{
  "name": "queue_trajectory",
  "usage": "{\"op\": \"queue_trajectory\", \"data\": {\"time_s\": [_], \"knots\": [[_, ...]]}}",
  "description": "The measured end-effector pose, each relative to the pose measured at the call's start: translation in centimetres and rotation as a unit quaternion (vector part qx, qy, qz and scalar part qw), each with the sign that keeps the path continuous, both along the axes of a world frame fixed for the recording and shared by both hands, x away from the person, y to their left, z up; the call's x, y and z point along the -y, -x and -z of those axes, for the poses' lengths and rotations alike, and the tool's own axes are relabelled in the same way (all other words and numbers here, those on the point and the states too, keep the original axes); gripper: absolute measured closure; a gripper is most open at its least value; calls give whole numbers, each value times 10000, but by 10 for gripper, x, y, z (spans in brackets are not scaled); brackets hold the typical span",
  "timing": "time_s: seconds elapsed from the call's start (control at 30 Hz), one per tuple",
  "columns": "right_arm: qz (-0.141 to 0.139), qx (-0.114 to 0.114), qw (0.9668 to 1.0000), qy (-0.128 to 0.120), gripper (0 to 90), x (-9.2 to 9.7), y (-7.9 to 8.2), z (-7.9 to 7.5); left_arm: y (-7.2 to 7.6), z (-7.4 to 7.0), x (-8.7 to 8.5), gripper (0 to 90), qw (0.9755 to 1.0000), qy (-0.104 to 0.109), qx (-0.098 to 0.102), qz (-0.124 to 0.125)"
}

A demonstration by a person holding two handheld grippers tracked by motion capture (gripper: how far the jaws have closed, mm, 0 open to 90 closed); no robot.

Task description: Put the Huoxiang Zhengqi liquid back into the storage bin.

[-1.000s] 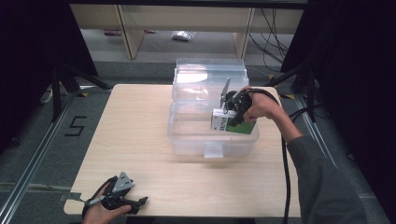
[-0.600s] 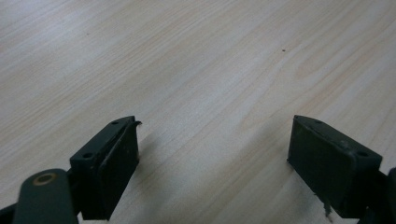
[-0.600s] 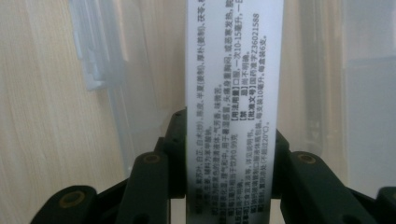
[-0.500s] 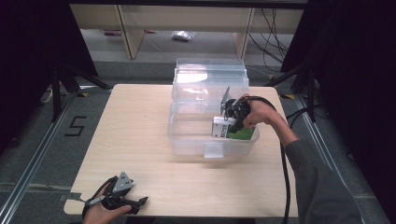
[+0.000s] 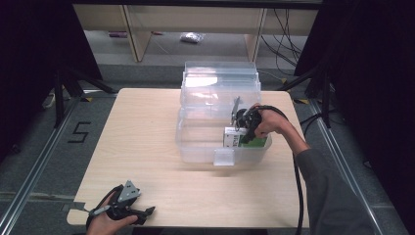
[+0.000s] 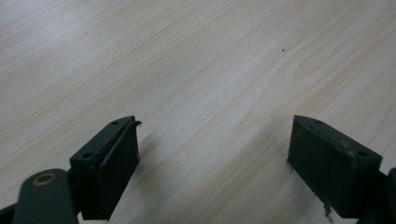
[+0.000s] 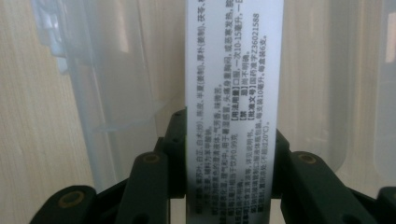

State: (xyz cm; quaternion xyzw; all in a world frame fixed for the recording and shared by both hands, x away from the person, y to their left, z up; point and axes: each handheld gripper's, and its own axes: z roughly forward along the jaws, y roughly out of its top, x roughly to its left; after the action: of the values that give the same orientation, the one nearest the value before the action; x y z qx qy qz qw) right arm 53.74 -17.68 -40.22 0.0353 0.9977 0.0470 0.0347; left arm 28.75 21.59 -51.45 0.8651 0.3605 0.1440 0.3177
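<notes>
the right gripper (image 5: 243,131) is pinching a box (image 5: 234,138), white with a green side and small print on it, and its jaws press on both flat sides. the box is inside the clear bin (image 5: 195,147), low down by the bin's front right corner. the bin sits near the back right part of the table (image 5: 147,127), with its clear lid (image 5: 220,81) standing open behind it.

the left gripper (image 5: 128,208) rests at the front left edge of the table with its jaws spread wide and nothing between them (just bare wood under it).

what could go wrong: i think the box may tip over if the jaws let go before it sits flat on the bin's floor. the box could also bump the front wall and push the light bin along the table, since the other gripper is not holding it.
</notes>
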Motion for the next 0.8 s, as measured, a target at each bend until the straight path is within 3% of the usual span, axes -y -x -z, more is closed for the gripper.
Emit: {"op": "queue_trajectory", "data": {"time_s": [0.03, 0.1, 0.17, 0.2, 0.23, 0.27, 0.3, 0.33, 0.37, 0.47, 0.53, 0.57, 0.8], "knots": [[161, 4, 9999, 20, 644, 1, 2, 0, 0, 1, 1, 158, 9999, 63, 33, -76], [65, -40, 10000, -24, 644, 1, 2, 2, 0, 2, 2, 158, 9998, 139, 73, -101], [139, -96, 9998, 65, 643, 2, 3, 5, 0, 2, 2, 158, 9998, 137, 69, -117], [274, -117, 9995, 130, 642, 2, 5, 5, 0, 0, 0, 158, 10000, 29, 15, -13], [17, -27, 10000, -5, 642, 2, 3, 8, 0, 0, 0, 158, 10000, 25, 23, -15], [4, -60, 10000, -13, 641, 2, 3, 9, 0, 1, 0, 158, 10000, 51, 45, -17], [81, -66, 9999, -12, 641, 3, 3, 10, 0, 1, 0, 158, 10000, 8, 41, -27], [153, -123, 9998, -27, 640, 3, 4, 11, 0, 3, 2, 158, 9998, 128, 95, -101], [176, -200, 9996, -54, 639, 3, 4, 12, 0, 2, 2, 157, 9999, 118, 80, -86], [62, -184, 9998, 40, 636, 4, 2, 14, 0, 2, 2, 157, 9998, 130, 79, -111], [277, -189, 9992, 206, 634, 4, 5, 14, 0, 2, 2, 157, 9998, 136, 68, -114], [33, -179, 9998, 84, 630, 4, 2, 16, 0, 2, 2, 157, 9999, 115, 63, -101], [82, -177, 9998, 42, 581, 5, 5, 7, 0, 2, 2, 157, 9999, 114, 75, -96]]}}
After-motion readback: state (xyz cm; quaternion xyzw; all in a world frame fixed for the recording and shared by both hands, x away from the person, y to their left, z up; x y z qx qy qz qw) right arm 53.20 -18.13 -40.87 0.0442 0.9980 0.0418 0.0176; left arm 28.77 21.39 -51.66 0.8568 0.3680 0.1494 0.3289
